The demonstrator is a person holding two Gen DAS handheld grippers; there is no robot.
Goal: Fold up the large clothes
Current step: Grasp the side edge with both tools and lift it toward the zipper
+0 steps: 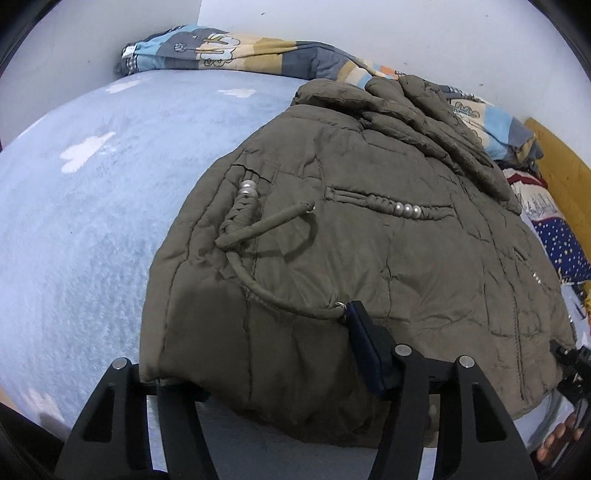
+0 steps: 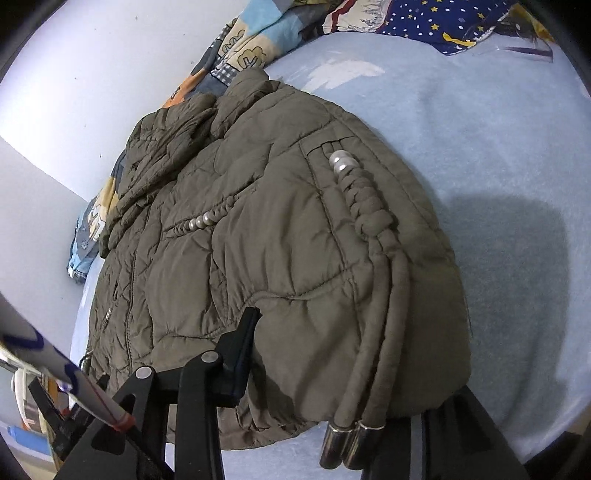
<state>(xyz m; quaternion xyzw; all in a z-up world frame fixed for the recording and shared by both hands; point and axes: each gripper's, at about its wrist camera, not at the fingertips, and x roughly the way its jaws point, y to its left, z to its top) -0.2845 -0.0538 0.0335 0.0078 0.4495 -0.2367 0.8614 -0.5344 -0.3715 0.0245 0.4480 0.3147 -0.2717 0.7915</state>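
An olive-green quilted jacket [image 1: 351,240] lies folded on a light blue bed, with braided cords and pearl beads on top. It also shows in the right wrist view [image 2: 266,236]. My left gripper [image 1: 258,369] has its jaws spread wide around the near hem; one finger [image 1: 365,347] rests on the fabric, the other is hidden under the hem. My right gripper [image 2: 340,369] also straddles the near edge of the jacket, with one finger [image 2: 240,350] lying on the fabric. Two metal-tipped cord ends [image 2: 347,443] hang over the right gripper.
The blue fleece blanket [image 1: 92,221] covers the bed to the jacket's left. A patterned quilt [image 1: 229,48] is bunched along the white wall. A dark star-print fabric [image 2: 436,22] lies at the bed's head. A wooden headboard [image 1: 561,162] stands at the right.
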